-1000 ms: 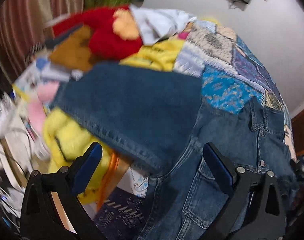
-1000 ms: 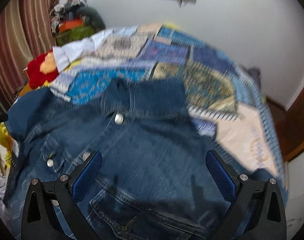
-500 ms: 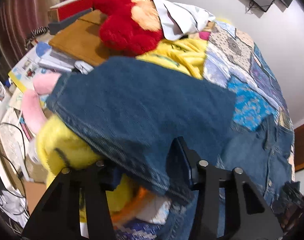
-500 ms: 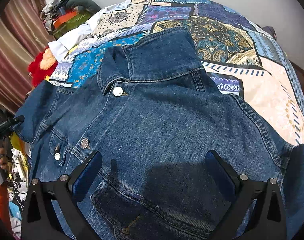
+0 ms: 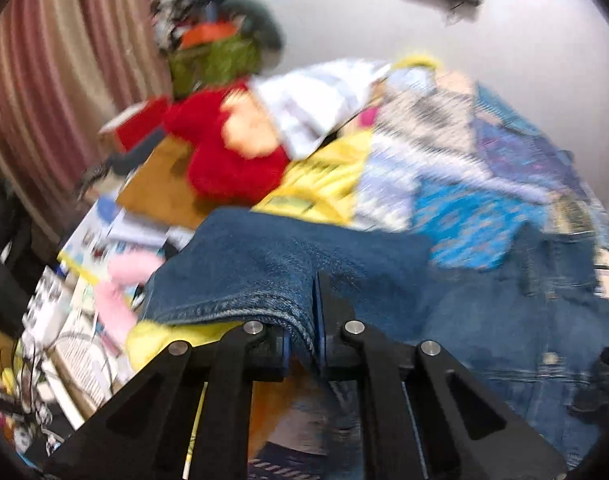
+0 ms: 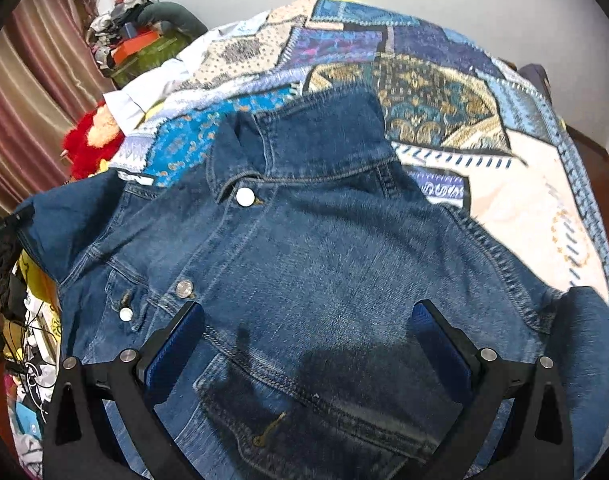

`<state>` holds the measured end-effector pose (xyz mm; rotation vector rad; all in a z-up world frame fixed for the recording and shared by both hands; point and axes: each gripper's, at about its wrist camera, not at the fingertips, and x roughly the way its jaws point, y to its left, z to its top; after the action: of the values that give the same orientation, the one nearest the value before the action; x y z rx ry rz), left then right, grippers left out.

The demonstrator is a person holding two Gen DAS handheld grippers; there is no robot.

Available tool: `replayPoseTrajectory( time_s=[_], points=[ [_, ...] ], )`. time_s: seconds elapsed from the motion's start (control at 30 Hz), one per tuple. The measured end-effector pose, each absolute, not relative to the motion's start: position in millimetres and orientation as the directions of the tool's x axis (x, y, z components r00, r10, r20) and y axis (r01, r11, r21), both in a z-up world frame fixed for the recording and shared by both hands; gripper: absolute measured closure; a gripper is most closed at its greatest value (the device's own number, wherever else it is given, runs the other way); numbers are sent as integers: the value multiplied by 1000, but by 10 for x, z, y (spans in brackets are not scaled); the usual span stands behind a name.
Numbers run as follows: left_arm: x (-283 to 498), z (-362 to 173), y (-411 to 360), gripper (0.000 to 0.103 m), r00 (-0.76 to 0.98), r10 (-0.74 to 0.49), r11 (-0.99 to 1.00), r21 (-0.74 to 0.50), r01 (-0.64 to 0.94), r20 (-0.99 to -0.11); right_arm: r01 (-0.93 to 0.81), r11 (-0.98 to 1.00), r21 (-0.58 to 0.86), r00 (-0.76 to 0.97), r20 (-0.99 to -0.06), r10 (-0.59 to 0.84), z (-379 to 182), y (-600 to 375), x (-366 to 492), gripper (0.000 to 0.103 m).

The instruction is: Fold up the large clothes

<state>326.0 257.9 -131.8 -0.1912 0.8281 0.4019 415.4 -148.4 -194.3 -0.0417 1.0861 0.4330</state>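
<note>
A blue denim jacket point(image 6: 312, 264) lies front up on a patchwork bedspread point(image 6: 432, 92), collar toward the far wall. Its left sleeve point(image 5: 288, 264) hangs over the bed's left edge. My left gripper point(image 5: 302, 344) is shut on the sleeve's cuff edge, the denim pinched between the blue pads. My right gripper point(image 6: 308, 344) is open and hovers just above the jacket's chest, empty. The jacket's right sleeve point(image 6: 588, 344) shows at the right edge of the right wrist view.
A red plush toy point(image 5: 228, 156), a yellow cloth point(image 5: 324, 184) and a white garment point(image 5: 312, 104) lie at the bed's left side. Papers, a pink object point(image 5: 116, 292) and cables clutter the floor on the left. Striped curtains point(image 5: 48, 92) hang behind.
My left gripper closed from wide open onto the sleeve cuff and has lifted it a little. My right gripper stayed open and moved lower over the jacket's chest.
</note>
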Motion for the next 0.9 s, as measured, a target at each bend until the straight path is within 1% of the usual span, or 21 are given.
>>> replayPoseTrajectory(
  time_s=[0.07,0.13,0.23,0.37,0.43,0.53,0.6,0.63,0.67,0.7,0.73,0.8,0.9],
  points=[
    [3275,-1162,2365,95,651,236,932,-22,-362,-721,-362,913,185,405,-851,333,-1848,-1512,4113,0],
    [3342,-1121,2145,95,669,194,951,-31,-308,-718,-360,912,196,422,-838,347,-1744,-1553,4065,0],
    [3449,-1329,1877,95,635,153,966,-21,-259,-757,-359,909,211,441,-821,364,-1624,-1621,3992,0],
    [3489,-1865,1535,95,547,9,983,-93,-158,-837,-360,909,210,466,-803,371,-1476,-1752,3870,0],
    [3511,-2104,1411,95,503,-16,985,-102,-143,-864,-360,912,195,482,-799,361,-1413,-1826,3805,0],
    [3484,-2443,1354,95,420,-8,981,-88,-172,-908,-357,919,170,505,-792,343,-1338,-1932,3724,0],
    [3395,-2443,1384,95,428,-18,975,-110,-192,-904,-357,919,166,513,-788,342,-1303,-2002,3684,0],
    [3326,-2394,1414,93,445,-34,972,-133,-193,-895,-357,919,166,516,-786,342,-1287,-2034,3663,0],
    [3235,-2293,1477,89,470,-57,967,-165,-192,-881,-357,920,164,518,-784,341,-1283,-2059,3652,0],
    [3167,-2204,1541,73,490,-70,963,-188,-195,-869,-357,920,160,522,-783,338,-1281,-2076,3649,0],
    [3095,-2126,1606,44,509,-79,958,-207,-200,-857,-357,922,151,526,-783,332,-1279,-2076,3643,0],
    [2954,-1916,1813,18,558,-79,942,-245,-230,-826,-361,924,129,532,-785,318,-1305,-2038,3644,0],
    [2842,-1657,2161,17,609,-59,915,-286,-283,-791,-361,922,136,516,-795,320,-1380,-1950,3679,0]
  ],
)
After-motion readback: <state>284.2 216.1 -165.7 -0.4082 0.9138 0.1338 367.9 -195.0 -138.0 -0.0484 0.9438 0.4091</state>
